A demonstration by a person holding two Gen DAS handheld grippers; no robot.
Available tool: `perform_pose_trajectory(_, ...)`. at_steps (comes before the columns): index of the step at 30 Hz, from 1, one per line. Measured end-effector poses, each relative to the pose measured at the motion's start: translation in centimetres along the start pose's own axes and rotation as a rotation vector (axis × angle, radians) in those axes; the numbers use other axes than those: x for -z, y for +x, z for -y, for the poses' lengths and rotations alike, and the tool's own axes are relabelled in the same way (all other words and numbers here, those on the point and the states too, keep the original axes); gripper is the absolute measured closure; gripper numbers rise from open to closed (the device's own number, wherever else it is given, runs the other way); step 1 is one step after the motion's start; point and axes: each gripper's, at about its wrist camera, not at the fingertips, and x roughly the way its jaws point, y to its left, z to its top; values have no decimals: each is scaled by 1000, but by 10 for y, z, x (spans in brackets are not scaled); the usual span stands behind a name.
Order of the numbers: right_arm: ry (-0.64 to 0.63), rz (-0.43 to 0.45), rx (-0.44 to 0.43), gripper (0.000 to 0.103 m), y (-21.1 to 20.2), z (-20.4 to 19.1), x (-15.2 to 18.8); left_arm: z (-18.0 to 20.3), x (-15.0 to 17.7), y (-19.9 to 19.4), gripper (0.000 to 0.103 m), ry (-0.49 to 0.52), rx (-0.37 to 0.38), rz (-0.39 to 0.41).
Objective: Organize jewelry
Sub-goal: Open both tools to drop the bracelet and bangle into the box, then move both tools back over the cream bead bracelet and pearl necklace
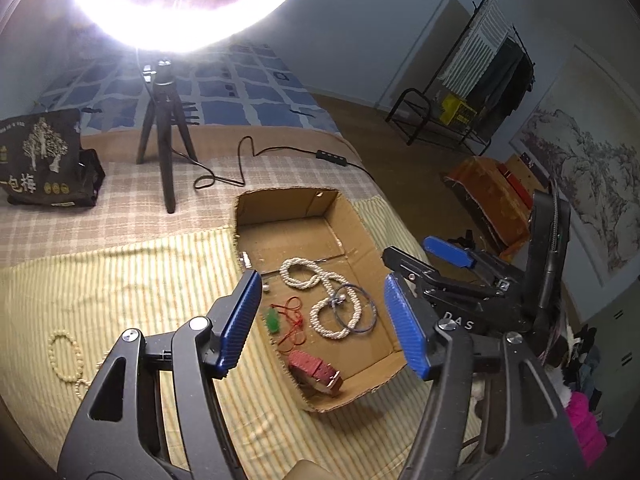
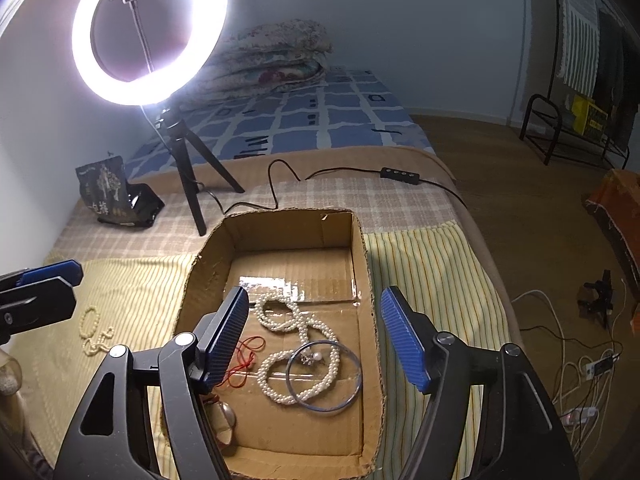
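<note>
An open cardboard box (image 1: 284, 205) (image 2: 288, 229) lies on the striped cloth. Inside it are a long pearl necklace (image 1: 326, 300) (image 2: 298, 334), a blue bangle (image 1: 374, 312) (image 2: 354, 392), a red cord (image 1: 292, 322) (image 2: 246, 354) with a green pendant (image 1: 272, 319), and a pink strap (image 1: 314, 372). Cream bead bracelets (image 1: 64, 356) (image 2: 94, 330) lie on the cloth left of the box. My left gripper (image 1: 322, 324) hovers open over the box's near left part, nothing between its pads. My right gripper (image 2: 314, 340) is open above the necklace, also empty. Each gripper shows in the other's view (image 1: 426, 264) (image 2: 42, 282).
A lit ring light on a black tripod (image 1: 164, 140) (image 2: 192, 184) stands behind the box, its cable and switch (image 2: 398, 173) trailing right. A black snack bag (image 1: 40, 160) sits at the back left. The bed edge drops to a floor with cables (image 2: 580, 364) on the right.
</note>
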Motion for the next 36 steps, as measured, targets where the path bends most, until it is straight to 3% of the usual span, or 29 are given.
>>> perform_pose_trajectory(11,-62,-1,44,29,-15,-25,6,-34,14,-35,33,-16,-88,24)
perform_pose_trajectory(17,-94,8,29,26,-23,-44,7,-69,22,-69,33,-68,-137,83)
perform_pose_trajectory(23,-146,15,26,26,-28,-68,11,-96,32,-94,33,-33,-211,116)
perform_pose_trajectory(36,-300,48,-42,26,-24,-147,26,-177,51,-117,33,-119,-350,73)
